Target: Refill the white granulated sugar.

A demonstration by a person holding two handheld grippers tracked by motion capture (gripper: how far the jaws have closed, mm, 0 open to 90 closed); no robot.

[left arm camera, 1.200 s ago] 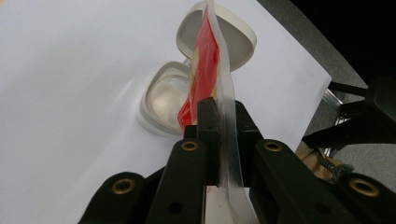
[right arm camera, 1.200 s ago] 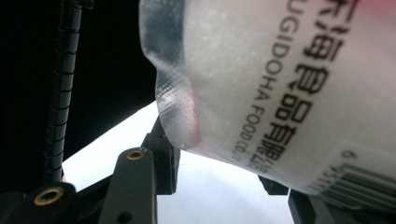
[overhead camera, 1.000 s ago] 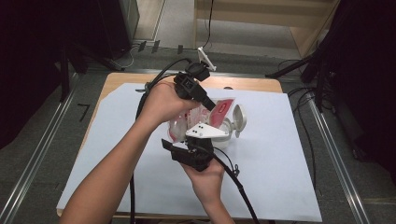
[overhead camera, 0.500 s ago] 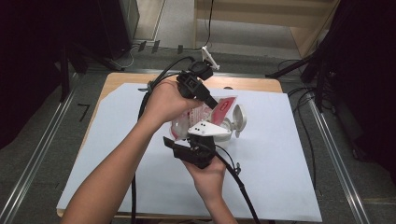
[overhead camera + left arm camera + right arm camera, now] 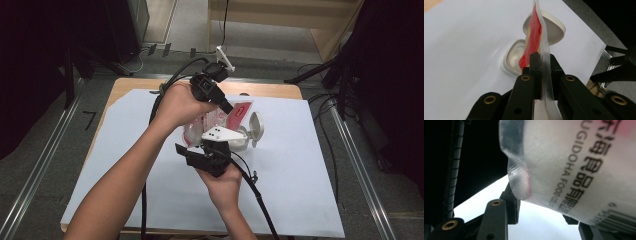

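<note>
A clear plastic pouch (image 5: pixel 239 113) with a red label and white powder inside hangs between my two grippers over the middle of the table. My left gripper (image 5: pixel 231 111) reaches down from the upper left and is shut on the pouch's sealed edge (image 5: pixel 537 32). My right gripper (image 5: pixel 216 146) comes from below, and the pouch's printed, powder-filled body (image 5: pixel 579 157) sits gripped between its jaws. Under the pouch a small white container (image 5: pixel 514 59) stands on the paper with its hinged lid (image 5: pixel 554 25) flipped open. The same container (image 5: pixel 246 141) lies just right of my right gripper.
A large white paper sheet (image 5: pixel 125 165) covers most of the wooden table (image 5: pixel 270 90). Black cables (image 5: pixel 165 95) trail from both grippers across the table's left and front. Metal rails (image 5: pixel 45 165) run along the floor on both sides.
</note>
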